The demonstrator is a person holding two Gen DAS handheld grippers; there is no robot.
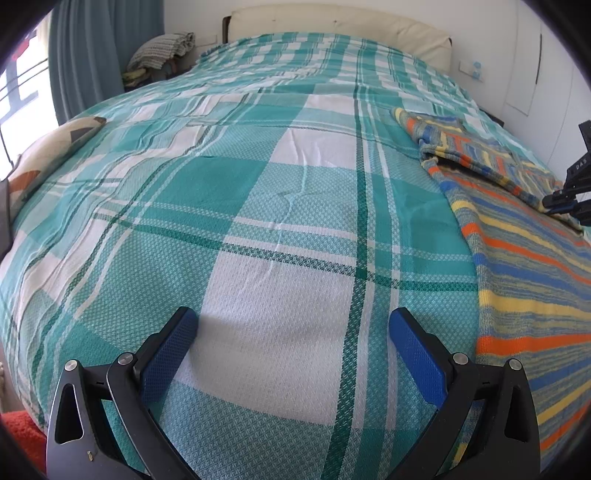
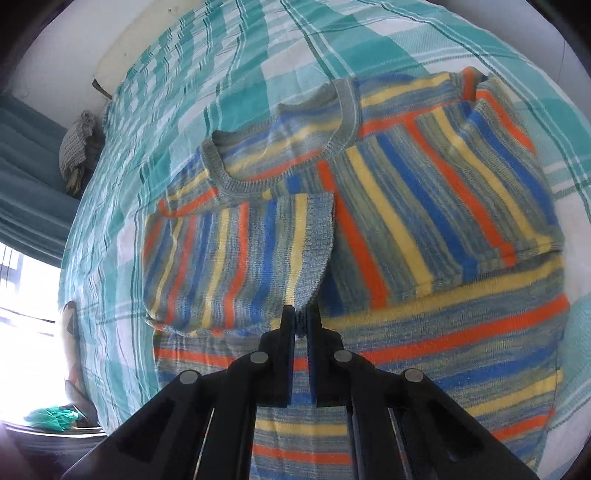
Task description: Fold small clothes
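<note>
On the bed (image 1: 258, 229) – striped sweater (image 2: 424, 206), sleeves folded; right tongs (image 2: 301, 317) pinch cuff – left tongs (image 1: 293, 325) released

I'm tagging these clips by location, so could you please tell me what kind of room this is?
Most likely a bedroom: the striped sweater lies on a bed with a teal plaid bedspread, a cream headboard stands against the wall, and curtains hang by a window.
</note>
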